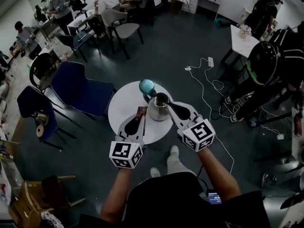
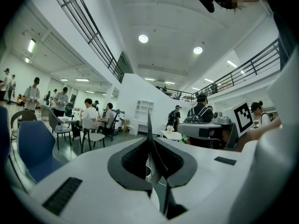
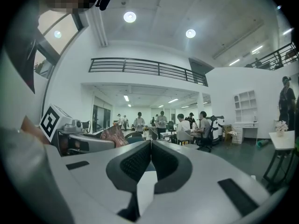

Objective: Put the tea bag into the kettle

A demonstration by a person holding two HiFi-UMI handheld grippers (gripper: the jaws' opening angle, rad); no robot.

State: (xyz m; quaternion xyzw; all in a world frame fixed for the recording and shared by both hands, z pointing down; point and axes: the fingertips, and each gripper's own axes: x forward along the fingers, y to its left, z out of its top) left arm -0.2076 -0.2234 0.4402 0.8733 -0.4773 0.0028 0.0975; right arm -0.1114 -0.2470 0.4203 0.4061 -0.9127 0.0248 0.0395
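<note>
Jaws of the left gripper are pinched on the tea bag, which shows there edge-on as a thin strip rising at 12 o'clock from the pads. In the head view the left gripper holds the reddish tea bag upright above the round white table, just beside the metal kettle at its 9 o'clock and outside its dark open mouth. A teal ball sits at the kettle's 11 o'clock. The right gripper has its jaws pressed together with nothing between them; its tips lie close to the kettle's 3 o'clock.
</note>
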